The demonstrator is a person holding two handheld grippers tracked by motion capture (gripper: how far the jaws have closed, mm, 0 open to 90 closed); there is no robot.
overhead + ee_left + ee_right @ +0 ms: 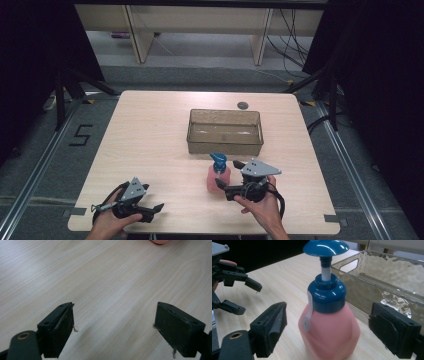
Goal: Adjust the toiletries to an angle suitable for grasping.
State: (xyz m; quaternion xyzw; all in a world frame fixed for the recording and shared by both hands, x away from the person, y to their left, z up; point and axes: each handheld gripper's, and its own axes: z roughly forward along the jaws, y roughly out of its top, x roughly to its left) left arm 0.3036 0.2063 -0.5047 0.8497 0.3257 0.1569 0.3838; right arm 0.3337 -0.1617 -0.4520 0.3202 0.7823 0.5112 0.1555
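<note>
While the person's hands come in at the near edge of the worktop (150, 125), the left tool (150, 209) lies low over the near left corner, gripped by the left hand (111, 222), its jaws pointing toward the middle of the worktop. In the left gripper view those jaws stand wide apart with nothing but bare wood between them, and a sliver of pink shows at the top edge. Further right, the right hand (262, 207) holds the right tool (223, 187) a little farther in, jaws pointing left toward the pink soap bottle (218, 177). In the right gripper view the bottle (329, 327) stands upright on the worktop between the two spread jaws, with a gap on each side, so neither pad touches it. It has a blue collar and a blue pump head (325, 247) on a white stem, and a small white label on its shoulder. What it contains cannot be told, since the body is opaque. The left tool (240, 295) shows at the left of that view, jaws parted. Just beyond the bottle sits a clear plastic bin (225, 131), rectangular, with a cut-out handle in its end wall; nothing lies in it. A small dark round cap (243, 105) is set in the worktop behind the bin, near the far edge.
</note>
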